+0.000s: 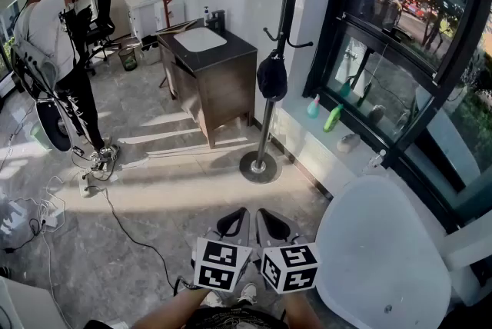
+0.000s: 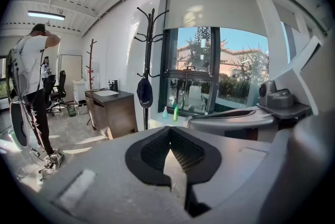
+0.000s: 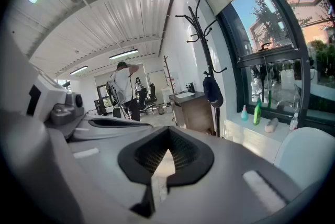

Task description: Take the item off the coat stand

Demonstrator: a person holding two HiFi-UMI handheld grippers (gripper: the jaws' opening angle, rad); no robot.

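Observation:
A tall black coat stand (image 1: 277,35) rises from a round base (image 1: 258,166) on the floor by the window. A dark cap (image 1: 271,76) hangs from one of its lower hooks. Both grippers are low and close to me, well short of the stand. My left gripper (image 1: 237,218) and right gripper (image 1: 269,220) sit side by side, both shut and empty. In the left gripper view the cap (image 2: 144,93) hangs on the stand (image 2: 148,45), far beyond the closed left gripper (image 2: 168,133). The right gripper view shows the cap (image 3: 212,91) far off past the closed right gripper (image 3: 167,133).
A dark cabinet (image 1: 219,85) with a white basin stands left of the stand. A person (image 1: 54,35) is at the far left, with cables (image 1: 115,220) across the floor. A white round seat (image 1: 384,258) is at my right. Bottles (image 1: 332,118) line the window sill.

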